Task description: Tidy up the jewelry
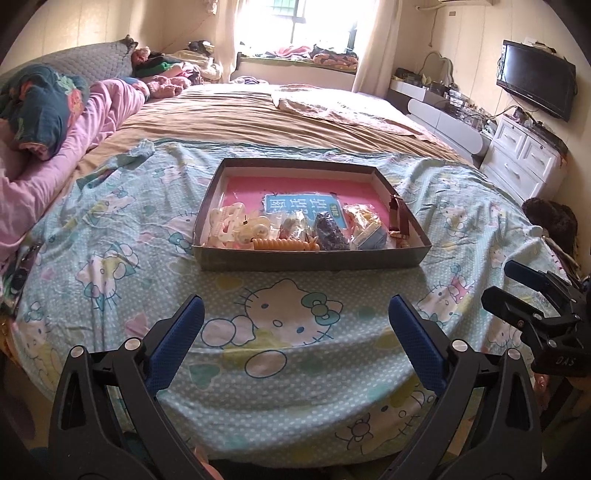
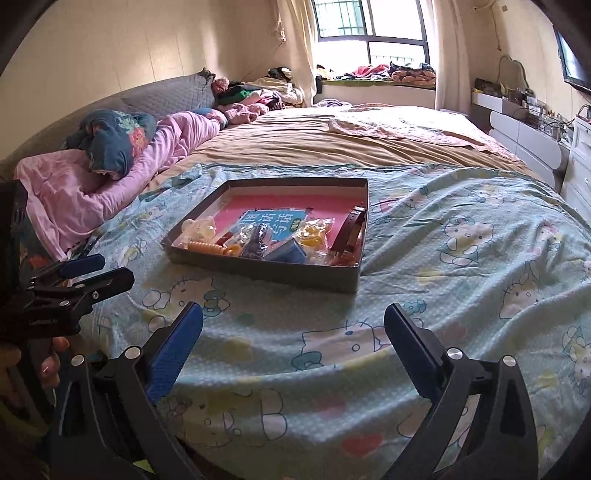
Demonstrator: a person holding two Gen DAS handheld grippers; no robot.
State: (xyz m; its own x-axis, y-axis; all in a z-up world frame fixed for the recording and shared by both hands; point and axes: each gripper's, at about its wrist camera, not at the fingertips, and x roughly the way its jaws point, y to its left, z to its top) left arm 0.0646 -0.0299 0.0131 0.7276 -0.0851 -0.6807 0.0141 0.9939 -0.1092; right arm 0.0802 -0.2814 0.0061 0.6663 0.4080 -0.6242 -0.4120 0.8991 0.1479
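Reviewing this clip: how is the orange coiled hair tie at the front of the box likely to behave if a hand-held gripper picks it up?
The orange coiled hair tie looks like springy plastic, so it would probably stretch and sag rather than stay stiff. Its ridged coils should give the pads some purchase, though it may squirm. Packed against other trinkets along the cardboard box front wall, it could drag neighbours along.

Daylight thru window (image 1: 295, 14) blows out w/ glare; room soft-lit (fisheye-bent, dark vignette at edges).
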